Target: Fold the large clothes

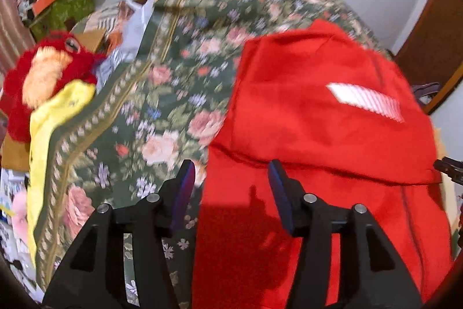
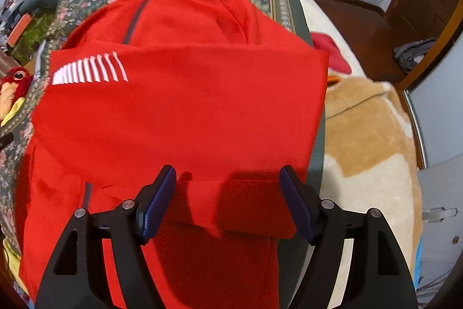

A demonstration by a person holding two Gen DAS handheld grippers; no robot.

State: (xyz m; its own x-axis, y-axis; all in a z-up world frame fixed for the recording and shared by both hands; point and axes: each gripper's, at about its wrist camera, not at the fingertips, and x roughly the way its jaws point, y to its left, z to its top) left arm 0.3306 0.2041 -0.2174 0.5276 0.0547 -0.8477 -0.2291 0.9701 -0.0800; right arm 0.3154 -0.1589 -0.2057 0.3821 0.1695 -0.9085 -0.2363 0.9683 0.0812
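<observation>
Floral bedspread [image 1: 162, 94] under part-folded red garment [image 2: 185, 112]. Left gripper [image 1: 230, 187], right gripper [image 2: 228, 193] wide, empty. Pinch near hem corners evenly, fold far.

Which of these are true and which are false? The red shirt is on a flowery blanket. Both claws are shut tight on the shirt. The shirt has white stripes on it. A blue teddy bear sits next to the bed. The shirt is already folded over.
1. The red shirt is on a flowery blanket. True.
2. Both claws are shut tight on the shirt. False: the left claw and the right claw are both open and hold nothing.
3. The shirt has white stripes on it. True.
4. A blue teddy bear sits next to the bed. False: the plush toy there is red with a yellow part.
5. The shirt is already folded over. True: one layer lies over another.
</observation>
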